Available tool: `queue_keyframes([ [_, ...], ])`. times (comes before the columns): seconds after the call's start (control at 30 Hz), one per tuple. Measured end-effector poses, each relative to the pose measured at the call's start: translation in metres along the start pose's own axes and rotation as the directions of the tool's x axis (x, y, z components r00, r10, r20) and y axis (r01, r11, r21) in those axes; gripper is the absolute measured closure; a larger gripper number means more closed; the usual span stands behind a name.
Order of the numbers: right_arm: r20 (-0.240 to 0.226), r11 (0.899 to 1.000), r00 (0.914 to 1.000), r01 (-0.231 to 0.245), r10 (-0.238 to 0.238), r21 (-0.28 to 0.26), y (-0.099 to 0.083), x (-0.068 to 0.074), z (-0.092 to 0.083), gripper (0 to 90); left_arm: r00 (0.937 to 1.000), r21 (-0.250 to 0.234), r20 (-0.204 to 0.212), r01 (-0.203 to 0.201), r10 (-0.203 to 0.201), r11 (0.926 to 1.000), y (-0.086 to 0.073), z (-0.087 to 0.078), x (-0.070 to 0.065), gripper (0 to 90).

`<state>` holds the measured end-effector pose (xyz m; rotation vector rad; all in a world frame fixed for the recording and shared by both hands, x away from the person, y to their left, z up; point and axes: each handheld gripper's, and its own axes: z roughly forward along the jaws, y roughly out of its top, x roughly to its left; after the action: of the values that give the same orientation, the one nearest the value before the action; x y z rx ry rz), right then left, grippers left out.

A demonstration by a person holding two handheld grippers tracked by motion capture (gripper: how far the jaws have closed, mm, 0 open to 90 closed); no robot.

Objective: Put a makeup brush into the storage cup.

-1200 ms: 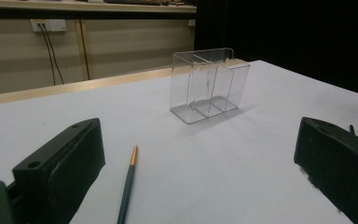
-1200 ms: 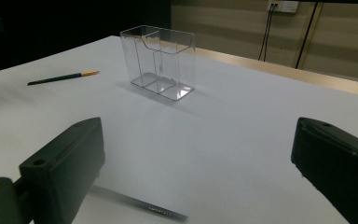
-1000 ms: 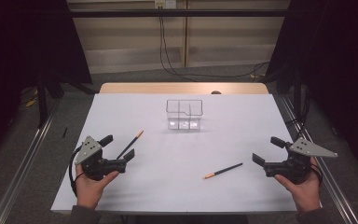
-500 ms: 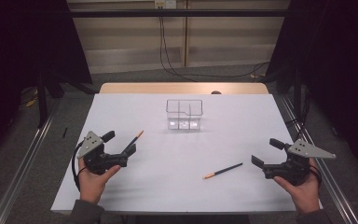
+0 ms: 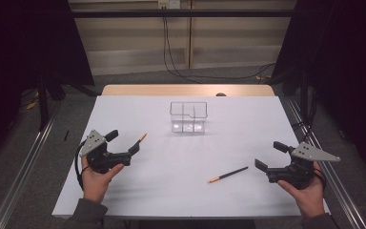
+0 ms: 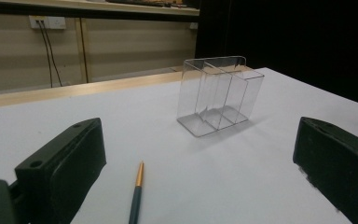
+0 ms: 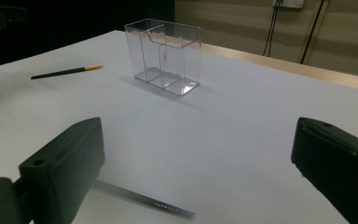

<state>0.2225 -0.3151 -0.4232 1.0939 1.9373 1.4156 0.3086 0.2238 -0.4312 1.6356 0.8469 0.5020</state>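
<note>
A clear plastic holder (image 5: 188, 117) with compartments stands upright at the table's back middle; it is also in the left gripper view (image 6: 219, 95) and the right gripper view (image 7: 165, 56). One dark pencil with an orange end (image 5: 141, 139) lies at the left, its tip between the open jaws of my left gripper (image 5: 124, 140), and it points toward the holder (image 6: 136, 193). A second dark pencil (image 5: 228, 175) lies right of centre, just left of my open right gripper (image 5: 269, 155). Its shaft crosses low between those jaws (image 7: 140, 198). Neither gripper (image 6: 196, 172) (image 7: 196, 172) holds anything.
A white sheet covers the table (image 5: 171, 191), with a wooden strip (image 5: 186, 90) bare along the far edge. Metal rails run along both sides. The other pencil (image 7: 67, 71) lies far left in the right gripper view.
My left gripper has slid a little forward, so its jaws now flank the left pencil's tip. The right gripper has barely shifted.
</note>
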Motion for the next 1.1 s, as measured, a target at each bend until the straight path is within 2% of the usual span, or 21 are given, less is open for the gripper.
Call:
queue_keyframes([
  [0.07,-0.005,1.000,1.0000,-0.001,0.001,0.004,0.000,0.001,0.002,2.0,0.9999,0.005,0.011,-0.008,0.008,1.0000,0.000,0.003,0.001,2.0],
  [0.1,-0.004,1.000,1.0000,0.002,-0.002,0.002,0.000,0.001,0.003,2.0,1.0000,0.001,0.001,-0.004,0.004,1.0000,0.000,0.004,0.001,2.0],
  [0.37,-0.021,1.000,0.9997,0.014,-0.014,0.001,0.000,0.005,0.005,2.0,0.9998,-0.008,0.012,-0.017,0.017,0.9998,0.005,0.008,0.001,2.2],
  [0.57,-0.023,1.000,0.9996,0.014,-0.014,0.006,0.000,0.003,0.008,2.1,0.9998,-0.015,0.018,-0.010,0.010,0.9998,0.007,0.012,0.002,2.2],
  [0.7,-0.026,1.000,0.9996,0.012,-0.012,0.003,0.000,0.003,0.010,2.1,0.9997,-0.001,0.010,-0.021,0.021,0.9998,0.006,0.016,0.002,2.3],
  [0.87,-0.041,1.000,0.9991,0.013,-0.013,0.011,0.001,0.005,0.016,2.1,0.9999,0.000,0.014,-0.008,0.008,1.0000,0.006,0.023,0.003,2.2],
  [0.93,-0.053,1.000,0.9984,0.021,-0.020,0.015,0.001,0.007,0.020,2.1,0.9995,0.001,0.025,-0.016,0.016,0.9999,0.007,0.026,0.004,2.3],
  [0.97,-0.060,1.000,0.9979,0.024,-0.023,0.015,0.001,0.008,0.020,2.1,0.9997,0.010,0.012,-0.023,0.023,0.9997,0.008,0.027,0.004,2.3],
  [1.0,-0.060,0.999,0.9977,0.031,-0.031,0.011,0.001,0.008,0.022,2.1,0.9994,0.012,0.019,-0.028,0.028,0.9995,0.008,0.028,0.005,2.3],
  [1.1,-0.066,0.999,0.9974,0.030,-0.029,0.015,0.002,0.008,0.023,2.1,0.9997,0.014,0.017,-0.018,0.018,0.9997,0.009,0.031,0.008,2.3],
])
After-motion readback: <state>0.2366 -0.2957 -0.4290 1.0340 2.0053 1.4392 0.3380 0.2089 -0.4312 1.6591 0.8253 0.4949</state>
